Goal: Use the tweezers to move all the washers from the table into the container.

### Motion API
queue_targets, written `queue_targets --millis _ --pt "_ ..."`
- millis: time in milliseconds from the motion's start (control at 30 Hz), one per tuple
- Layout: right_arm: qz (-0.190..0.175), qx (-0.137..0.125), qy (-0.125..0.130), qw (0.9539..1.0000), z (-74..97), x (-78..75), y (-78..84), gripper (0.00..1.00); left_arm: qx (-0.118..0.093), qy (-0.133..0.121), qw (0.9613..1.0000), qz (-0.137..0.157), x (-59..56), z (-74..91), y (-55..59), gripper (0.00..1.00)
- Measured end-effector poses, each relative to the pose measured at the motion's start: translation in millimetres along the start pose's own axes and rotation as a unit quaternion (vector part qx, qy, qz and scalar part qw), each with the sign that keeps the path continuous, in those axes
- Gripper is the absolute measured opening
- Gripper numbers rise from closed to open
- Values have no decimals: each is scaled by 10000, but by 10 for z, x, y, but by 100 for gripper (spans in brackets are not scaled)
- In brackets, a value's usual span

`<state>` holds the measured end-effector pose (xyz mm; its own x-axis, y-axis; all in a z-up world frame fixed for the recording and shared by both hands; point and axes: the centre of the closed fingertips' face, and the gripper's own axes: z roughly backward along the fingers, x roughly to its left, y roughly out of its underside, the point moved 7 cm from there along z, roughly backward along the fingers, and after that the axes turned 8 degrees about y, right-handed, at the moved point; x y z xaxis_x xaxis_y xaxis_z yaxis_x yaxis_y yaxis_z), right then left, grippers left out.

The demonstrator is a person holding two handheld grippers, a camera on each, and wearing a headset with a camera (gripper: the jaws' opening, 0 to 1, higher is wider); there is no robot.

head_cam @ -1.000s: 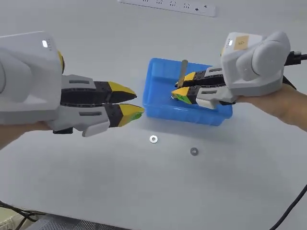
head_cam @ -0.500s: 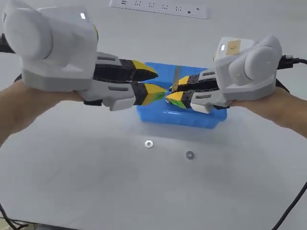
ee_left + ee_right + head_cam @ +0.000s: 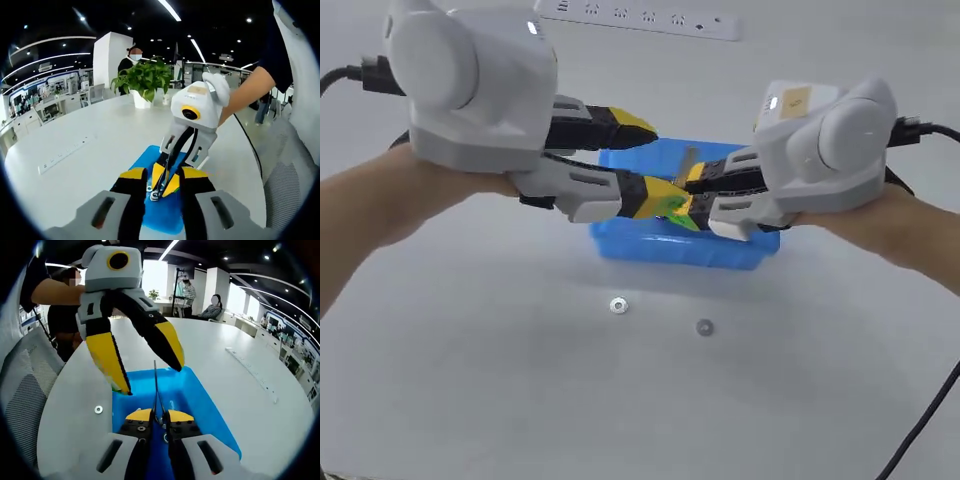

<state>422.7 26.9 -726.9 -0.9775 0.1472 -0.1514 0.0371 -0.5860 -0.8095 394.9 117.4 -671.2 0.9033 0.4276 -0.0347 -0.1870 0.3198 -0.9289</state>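
My left gripper [image 3: 662, 167] gapes wide, tips meeting my right gripper [image 3: 691, 192]. The right one pinches the tweezers [image 3: 155, 385].

Washers [image 3: 618, 305] — likely two — near container [image 3: 650, 250]

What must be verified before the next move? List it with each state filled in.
1. right gripper shut on the tweezers: ok.
2. left gripper open, jaws either side of the tweezers: ok; whether they touch, cannot tell.
3. blue container upright under both grippers: ok.
4. Table cleared of washers: not ok; a washer and a second washer lie in front of the container.
5. Tweezer tips free of a washer: cannot tell.
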Motion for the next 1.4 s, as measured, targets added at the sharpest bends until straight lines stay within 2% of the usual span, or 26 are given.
queue_targets --millis 33,100,233,367,467,533,667,933,1167,1400 --pt "-11 1 1 10000 2 0 2 11 -18 18 10000 -22 -6 -21 -16 20" --pt "-12 6 6 10000 3 -1 6 11 -38 117 9998 122 11 -67 -22 26" --pt "2 14 1 10000 0 -1 3 11 54 326 9994 74 -20 -121 -18 26" --pt "47 12 -22 10000 -14 6 -8 10 86 407 9991 -2 -6 -155 -25 23" --pt "47 14 -42 10000 -25 10 -16 10 252 524 9983 -101 -8 -196 -12 20" --pt "44 18 -48 10000 -32 8 -21 10 277 566 9980 -109 -28 -214 -18 15" --pt "66 29 -68 10000 -44 11 -26 10 320 532 9980 -147 2 -208 -12 11" --pt "142 49 -69 9999 -42 10 -36 10 362 561 9975 -224 46 -167 -4 9" --pt "182 10 -5 9998 -39 -7 -73 11 452 539 9963 -491 -31 -137 -79 7" --pt "212 -43 31 9998 -28 -3 -120 11 428 439 9963 -601 2 -95 -99 6"
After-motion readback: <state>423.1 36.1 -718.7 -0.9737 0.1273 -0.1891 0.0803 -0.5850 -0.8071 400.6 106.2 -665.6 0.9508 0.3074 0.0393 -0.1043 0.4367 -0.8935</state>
